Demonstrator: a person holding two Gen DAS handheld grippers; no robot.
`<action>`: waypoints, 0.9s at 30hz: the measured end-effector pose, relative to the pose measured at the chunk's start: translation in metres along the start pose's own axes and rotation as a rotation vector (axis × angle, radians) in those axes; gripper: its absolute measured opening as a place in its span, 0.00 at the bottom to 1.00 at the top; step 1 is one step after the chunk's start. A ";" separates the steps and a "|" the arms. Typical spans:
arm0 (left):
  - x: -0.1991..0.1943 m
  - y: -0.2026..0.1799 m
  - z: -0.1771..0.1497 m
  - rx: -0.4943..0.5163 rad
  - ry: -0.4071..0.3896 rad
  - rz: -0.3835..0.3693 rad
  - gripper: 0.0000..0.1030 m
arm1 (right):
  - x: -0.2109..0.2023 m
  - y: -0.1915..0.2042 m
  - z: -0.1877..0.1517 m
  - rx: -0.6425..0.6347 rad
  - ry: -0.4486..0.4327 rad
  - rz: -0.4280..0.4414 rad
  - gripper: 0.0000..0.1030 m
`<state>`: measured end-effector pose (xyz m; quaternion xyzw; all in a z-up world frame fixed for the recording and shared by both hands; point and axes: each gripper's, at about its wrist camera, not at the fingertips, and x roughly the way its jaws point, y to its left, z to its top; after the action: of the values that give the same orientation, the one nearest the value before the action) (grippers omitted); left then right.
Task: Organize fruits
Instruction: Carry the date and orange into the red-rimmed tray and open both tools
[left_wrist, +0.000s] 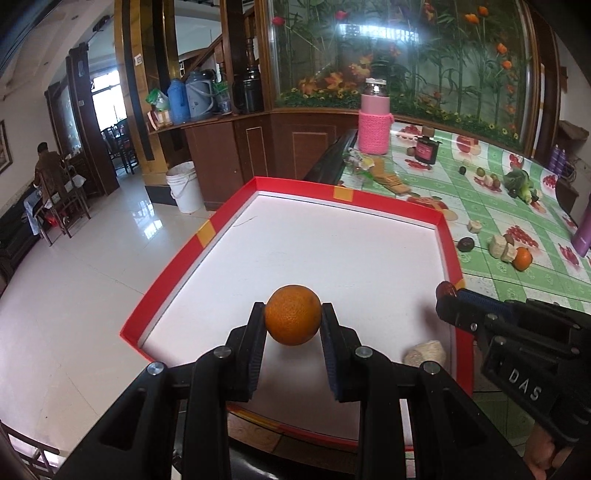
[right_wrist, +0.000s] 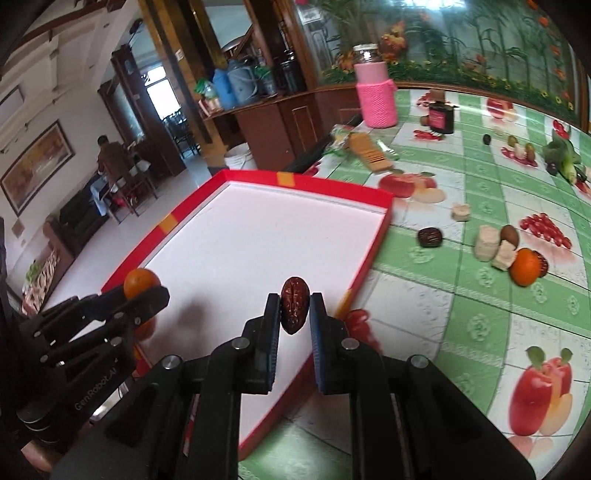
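My left gripper (left_wrist: 293, 308) is shut on an orange (left_wrist: 293, 325), held over the near part of a white tray with a red rim (left_wrist: 207, 236). My right gripper (right_wrist: 294, 297) is shut on a wrinkled dark red date (right_wrist: 294, 314) above the tray's right rim (right_wrist: 373, 251). In the right wrist view the left gripper (right_wrist: 155, 291) with its orange (right_wrist: 139, 281) shows at the left. In the left wrist view the right gripper (left_wrist: 445, 297) comes in from the right. A beige chunk (left_wrist: 424, 352) lies in the tray's near right corner.
Right of the tray, on the green fruit-print tablecloth (right_wrist: 461, 314), lie a date (right_wrist: 429, 236), another orange (right_wrist: 525, 266) and beige chunks (right_wrist: 487, 243). Farther back stand a pink knit-covered jar (right_wrist: 376, 99), a dark jar (right_wrist: 441, 118), crackers (right_wrist: 371, 153) and greens (right_wrist: 561, 155). The floor drops off left of the tray.
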<state>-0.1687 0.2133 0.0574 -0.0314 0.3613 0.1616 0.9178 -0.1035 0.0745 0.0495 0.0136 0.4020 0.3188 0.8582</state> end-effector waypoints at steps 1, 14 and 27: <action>0.001 0.002 0.000 -0.002 -0.001 0.004 0.28 | 0.003 0.004 -0.001 -0.009 0.007 0.000 0.17; 0.010 0.012 -0.007 0.007 0.016 0.029 0.28 | 0.022 0.028 -0.013 -0.052 0.067 -0.027 0.17; 0.009 0.012 -0.009 0.024 0.014 0.106 0.50 | 0.025 0.027 -0.012 -0.056 0.086 -0.036 0.21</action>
<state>-0.1725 0.2252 0.0454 -0.0021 0.3709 0.2055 0.9056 -0.1145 0.1073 0.0322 -0.0313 0.4295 0.3149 0.8458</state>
